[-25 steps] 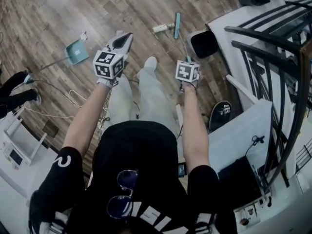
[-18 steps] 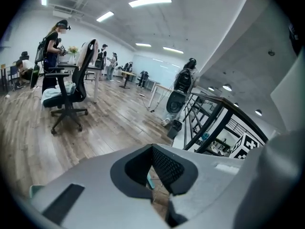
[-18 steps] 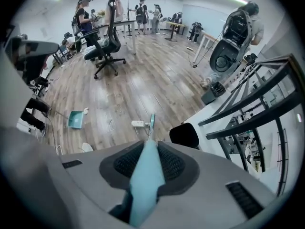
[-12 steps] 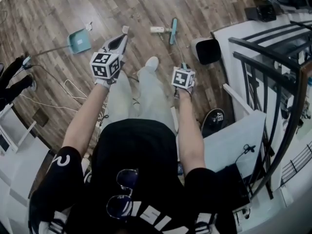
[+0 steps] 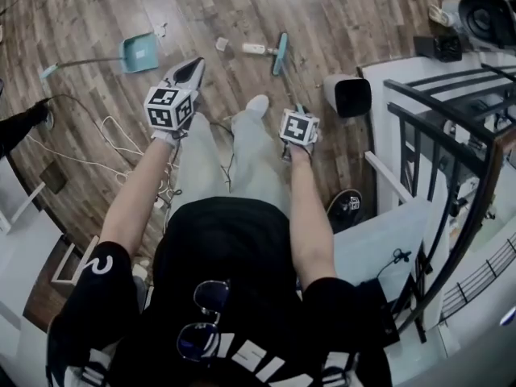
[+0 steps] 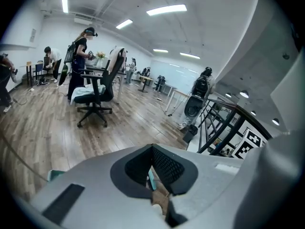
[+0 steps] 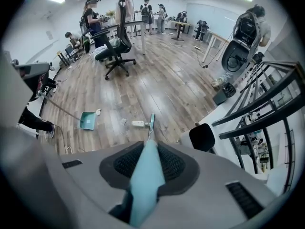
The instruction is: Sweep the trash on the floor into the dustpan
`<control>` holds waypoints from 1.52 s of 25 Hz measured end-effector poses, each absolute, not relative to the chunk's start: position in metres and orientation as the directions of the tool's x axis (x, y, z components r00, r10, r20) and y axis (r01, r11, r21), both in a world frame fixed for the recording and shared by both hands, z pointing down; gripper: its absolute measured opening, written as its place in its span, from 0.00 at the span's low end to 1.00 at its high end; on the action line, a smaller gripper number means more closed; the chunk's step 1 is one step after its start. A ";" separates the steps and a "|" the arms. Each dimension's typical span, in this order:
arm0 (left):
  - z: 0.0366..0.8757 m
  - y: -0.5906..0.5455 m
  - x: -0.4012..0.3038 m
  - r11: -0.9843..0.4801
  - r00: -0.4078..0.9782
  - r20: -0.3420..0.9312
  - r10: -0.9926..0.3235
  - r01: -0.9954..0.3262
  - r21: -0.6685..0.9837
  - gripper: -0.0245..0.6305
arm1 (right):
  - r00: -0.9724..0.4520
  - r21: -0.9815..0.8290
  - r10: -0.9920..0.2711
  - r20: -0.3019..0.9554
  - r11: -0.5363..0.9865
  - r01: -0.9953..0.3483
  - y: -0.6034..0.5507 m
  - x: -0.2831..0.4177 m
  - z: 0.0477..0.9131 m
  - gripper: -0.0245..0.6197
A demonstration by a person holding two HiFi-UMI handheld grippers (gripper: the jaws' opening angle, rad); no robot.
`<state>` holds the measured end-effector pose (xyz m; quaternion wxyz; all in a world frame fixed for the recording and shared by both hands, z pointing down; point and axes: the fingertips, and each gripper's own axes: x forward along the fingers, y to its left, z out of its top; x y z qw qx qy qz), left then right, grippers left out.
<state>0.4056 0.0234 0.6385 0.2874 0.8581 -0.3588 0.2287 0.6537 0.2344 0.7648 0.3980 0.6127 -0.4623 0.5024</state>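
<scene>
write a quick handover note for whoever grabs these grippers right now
Right gripper: fingers shut on the teal broom handle; the broom head is down at the floor ahead.
Left gripper: fingers close together, holding nothing.
Dustpan: on the floor left of the broom head, its long handle pointing further left, not held.
Trash: a white piece right beside the broom head, a small scrap between it and the dustpan, and another scrap by the dustpan's edge.
Done: broom in hand.
Left: the dustpan looks empty; probably sweep the pieces leftward into it.
</scene>
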 end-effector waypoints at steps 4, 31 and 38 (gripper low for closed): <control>0.640 0.020 0.365 -0.547 0.619 0.591 -0.517 -0.770 0.329 0.03 | 0.074 0.031 -0.161 0.984 -0.254 -0.967 0.223 0.623 0.763 0.17; 0.654 -0.011 0.095 -0.372 0.524 0.599 -0.606 -0.852 0.368 0.04 | -0.041 -0.079 -0.188 0.981 -0.197 -0.977 0.128 0.353 0.757 0.17; 0.657 -0.017 0.049 -0.344 0.509 0.599 -0.618 -0.860 0.376 0.04 | -0.104 -0.157 -0.238 0.966 -0.217 -0.964 0.101 0.298 0.756 0.17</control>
